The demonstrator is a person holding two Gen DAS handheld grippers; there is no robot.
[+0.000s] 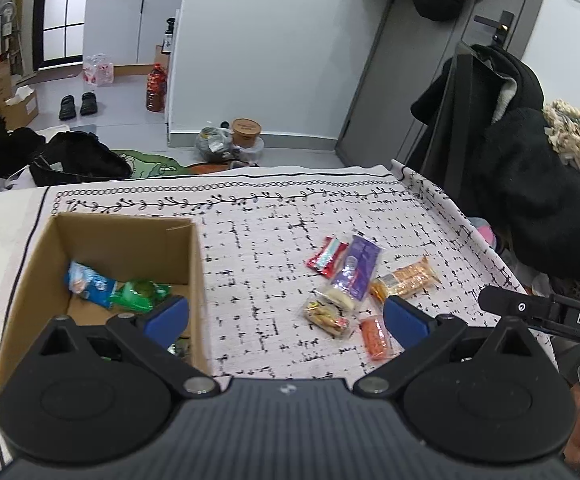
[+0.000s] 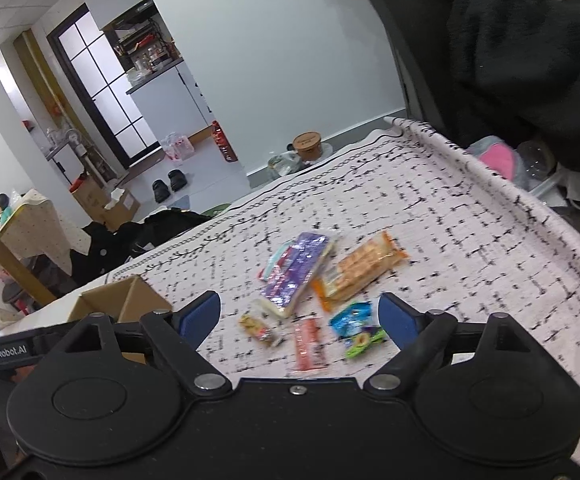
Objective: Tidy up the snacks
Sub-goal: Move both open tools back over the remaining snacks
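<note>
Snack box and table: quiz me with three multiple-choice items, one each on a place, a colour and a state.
1. Where does the cardboard box sit relative to the loose snacks on the tablecloth, in the left wrist view?
A. to their left
B. to their right
C. on top of them

2. What colour is the largest flat packet among the loose snacks?
A. yellow
B. purple
C. black

3. How do the jaws of the left gripper stand?
A. shut on a packet
B. shut on nothing
C. open, holding nothing

Answers:
1 A, the box stands at the left edge, the pile lies right of it.
2 B, its wrapper is purple.
3 C, the blue pads stand wide apart with only cloth between.
</note>
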